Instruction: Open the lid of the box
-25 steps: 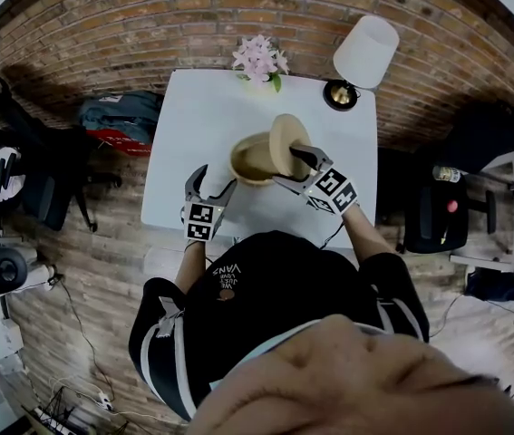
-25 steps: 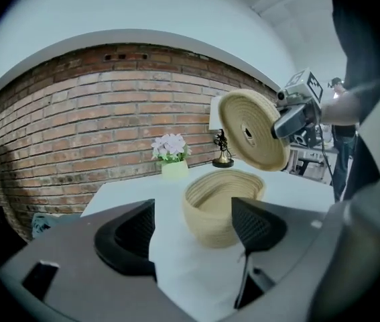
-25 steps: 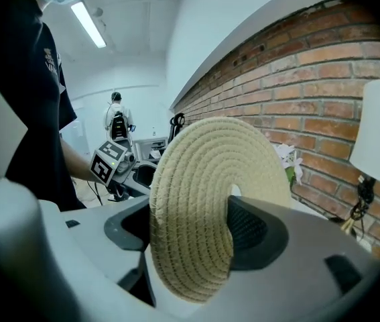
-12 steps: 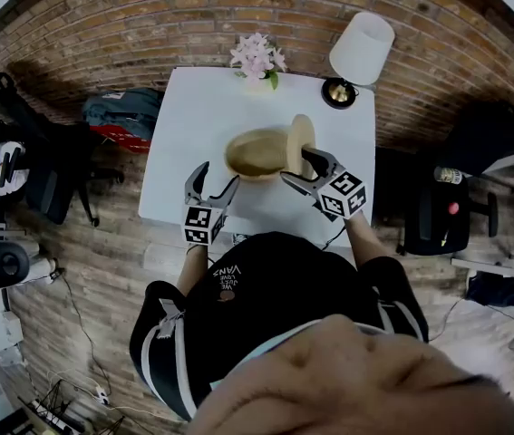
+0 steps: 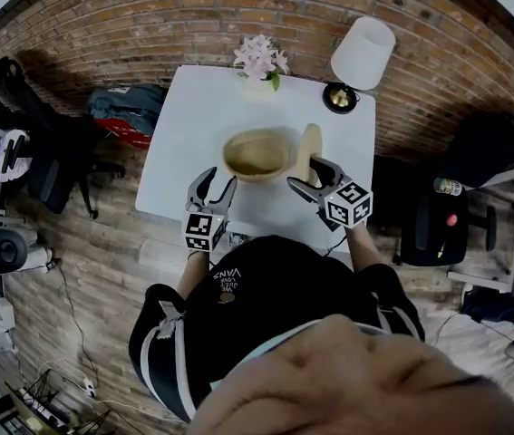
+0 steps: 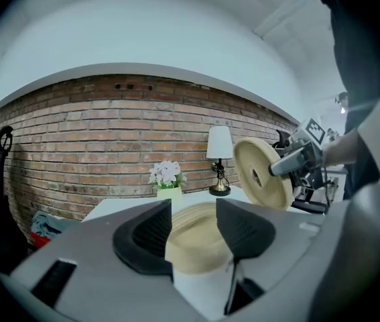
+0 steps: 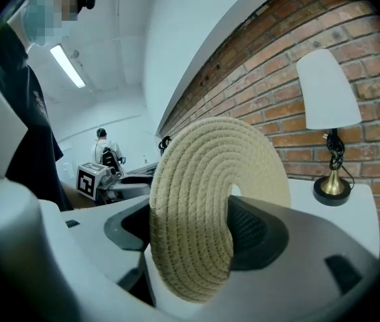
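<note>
A round woven box point(image 5: 257, 155) stands uncovered on the white table point(image 5: 193, 116), its inside showing. Its woven lid point(image 5: 310, 151) is held on edge just right of the box, with my right gripper point(image 5: 305, 174) shut on it. The right gripper view shows the lid point(image 7: 210, 206) standing upright between both pads. My left gripper point(image 5: 217, 185) hovers near the table's front edge, a little short of the box. Its jaws are closing with nothing between them. Past them, the left gripper view shows the box point(image 6: 193, 240), with the raised lid point(image 6: 263, 173) to the right.
A pot of pink flowers point(image 5: 259, 60) and a lamp with a white shade point(image 5: 361, 54) stand at the table's back edge. A blue and red bag point(image 5: 121, 116) lies on the floor at the left. Dark chairs point(image 5: 438, 216) stand at both sides.
The right gripper has carried the lid off the box to the right and turned it on edge. The left gripper has drawn back from the box and its jaws have narrowed.
</note>
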The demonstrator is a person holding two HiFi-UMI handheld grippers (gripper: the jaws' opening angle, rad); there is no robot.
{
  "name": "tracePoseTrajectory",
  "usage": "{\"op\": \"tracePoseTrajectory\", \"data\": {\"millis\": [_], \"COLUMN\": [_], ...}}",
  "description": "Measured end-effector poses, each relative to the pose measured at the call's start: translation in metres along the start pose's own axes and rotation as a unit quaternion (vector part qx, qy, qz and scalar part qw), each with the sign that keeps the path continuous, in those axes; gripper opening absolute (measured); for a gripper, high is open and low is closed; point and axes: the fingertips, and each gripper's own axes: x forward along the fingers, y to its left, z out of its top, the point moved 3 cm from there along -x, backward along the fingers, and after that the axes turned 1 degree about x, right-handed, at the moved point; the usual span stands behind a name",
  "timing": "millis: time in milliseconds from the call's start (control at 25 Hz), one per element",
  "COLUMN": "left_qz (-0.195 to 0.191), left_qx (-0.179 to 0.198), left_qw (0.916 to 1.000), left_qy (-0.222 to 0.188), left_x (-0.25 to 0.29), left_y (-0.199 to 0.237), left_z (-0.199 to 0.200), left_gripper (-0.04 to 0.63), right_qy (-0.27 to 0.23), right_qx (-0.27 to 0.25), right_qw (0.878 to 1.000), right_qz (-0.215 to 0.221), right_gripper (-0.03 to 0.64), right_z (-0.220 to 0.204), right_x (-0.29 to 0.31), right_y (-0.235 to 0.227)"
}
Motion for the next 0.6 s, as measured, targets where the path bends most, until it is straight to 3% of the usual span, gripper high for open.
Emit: {"op": "tracePoseTrajectory", "data": {"millis": [240,360,600], "left_qz": [0.011,0.013,0.015], "left_qx": [-0.002,0.003,0.002], "left_qw": [0.9999,0.9999,0.9998], "left_qy": [-0.007,-0.008,-0.013], "left_x": [-0.007,-0.008,-0.008], "left_y": [-0.01,-0.018,-0.031], "left_z": [0.003,0.005,0.008], "left_gripper": [0.116,0.031,0.021], "right_qy": [-0.008,-0.011,-0.012], "right_qx": [0.016,0.024,0.031], "right_qw": [1.0,1.0,0.999], "right_qz": [0.008,0.011,0.013], "right_gripper": [0.314,0.314,0.314], "right_z": [-0.007,-0.01,-0.016], "right_x": [-0.008,-0.014,-0.027], "right_y": [0.0,0.0,-0.004]}}
